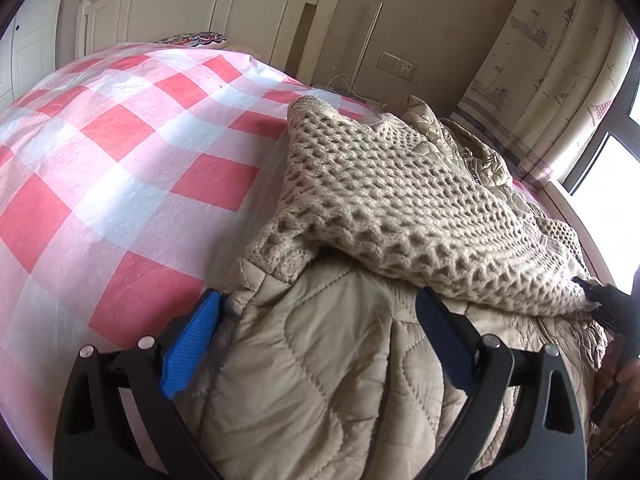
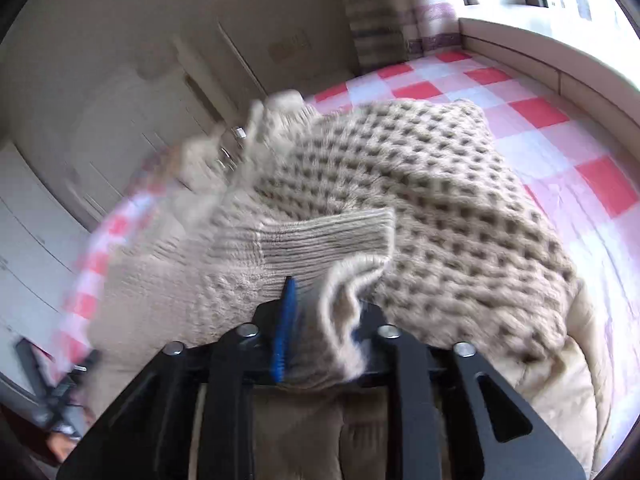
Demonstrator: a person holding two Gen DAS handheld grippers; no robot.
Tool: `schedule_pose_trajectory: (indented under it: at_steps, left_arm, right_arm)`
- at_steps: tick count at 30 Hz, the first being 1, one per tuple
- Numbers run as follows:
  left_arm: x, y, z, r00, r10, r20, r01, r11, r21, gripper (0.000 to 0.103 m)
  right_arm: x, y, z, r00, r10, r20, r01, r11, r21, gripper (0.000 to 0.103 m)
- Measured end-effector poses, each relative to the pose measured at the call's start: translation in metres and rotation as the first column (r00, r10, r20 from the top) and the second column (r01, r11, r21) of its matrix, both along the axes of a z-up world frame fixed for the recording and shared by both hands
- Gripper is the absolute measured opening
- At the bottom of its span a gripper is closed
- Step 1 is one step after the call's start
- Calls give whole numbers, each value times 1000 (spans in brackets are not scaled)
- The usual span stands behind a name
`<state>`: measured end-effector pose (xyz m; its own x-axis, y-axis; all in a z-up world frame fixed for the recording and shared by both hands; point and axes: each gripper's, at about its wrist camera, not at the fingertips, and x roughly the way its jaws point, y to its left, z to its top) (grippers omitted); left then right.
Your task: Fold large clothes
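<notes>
A beige honeycomb-knit sweater [image 1: 384, 200] lies draped over a beige quilted jacket [image 1: 320, 380] on the bed. In the left wrist view my left gripper [image 1: 320, 294] stands wide open, its fingers either side of a bulge of the jacket, the blue pad [image 1: 192, 344] mostly bare. At that view's right edge the right gripper [image 1: 608, 300] holds the sweater's corner. In the blurred right wrist view the sweater [image 2: 420, 200] spreads ahead, and its ribbed hem [image 2: 320, 240] bunches between the jaws of my right gripper [image 2: 324, 320], filling the gap against the blue pad [image 2: 284, 332].
The bed carries a red-and-white checked cover [image 1: 120, 160]. A white headboard [image 1: 208, 8] and a patterned pillow [image 1: 196, 38] lie at the far end. A curtain [image 1: 552, 60] and window [image 1: 612, 160] stand on the right, with a window ledge [image 2: 540, 52] along the bed.
</notes>
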<state>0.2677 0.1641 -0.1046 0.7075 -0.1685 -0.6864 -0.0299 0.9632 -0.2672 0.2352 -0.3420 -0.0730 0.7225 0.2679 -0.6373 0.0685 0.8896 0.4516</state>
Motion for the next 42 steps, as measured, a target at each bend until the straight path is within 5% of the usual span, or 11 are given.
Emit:
schedule_pose_trajectory:
  at_steps: [4, 7, 11, 14, 17, 22, 27, 28, 37, 42]
  left_arm:
    - [0, -1, 0, 1000, 1, -4, -1, 1000, 8, 96]
    - [0, -1, 0, 1000, 4, -5, -4, 1000, 8, 96]
    - [1, -2, 0, 1000, 4, -6, -4, 1000, 11, 96]
    - [1, -2, -1, 1000, 5, -6, -5, 1000, 10, 96]
    - [1, -2, 0, 1000, 4, -6, -4, 1000, 13, 96]
    - [1, -2, -1, 1000, 5, -7, -4, 1000, 14, 96]
    - [1, -2, -1, 1000, 5, -6, -5, 1000, 14, 96]
    - [1, -2, -2, 1000, 5, -8, -5, 1000, 16, 96]
    - [2, -4, -2, 1000, 5, -16, -5, 1000, 29, 96]
    - [2, -5, -3, 1000, 10, -22, -9, 999, 42, 96]
  right_arm:
    - [-32, -8, 45, 974, -137, 179, 157, 982, -101, 40]
    - [-43, 12, 69, 959, -62, 276, 116, 976, -187, 40]
    - [-22, 54, 55, 979, 109, 170, -39, 929, -367, 42]
    - [3, 61, 12, 996, 88, -15, -86, 906, -415, 48]
    - [3, 51, 19, 999, 53, -8, -52, 922, -384, 48]
    - [-20, 51, 48, 991, 38, 129, 18, 912, -410, 52]
    - [7, 60, 9, 1000, 26, -9, -27, 872, -490, 66]
    - [11, 54, 6, 999, 18, -33, -31, 891, -452, 67]
    - [-2, 55, 36, 993, 18, 115, 34, 900, -435, 68]
    - [16, 79, 23, 996, 77, 43, -47, 877, -477, 84]
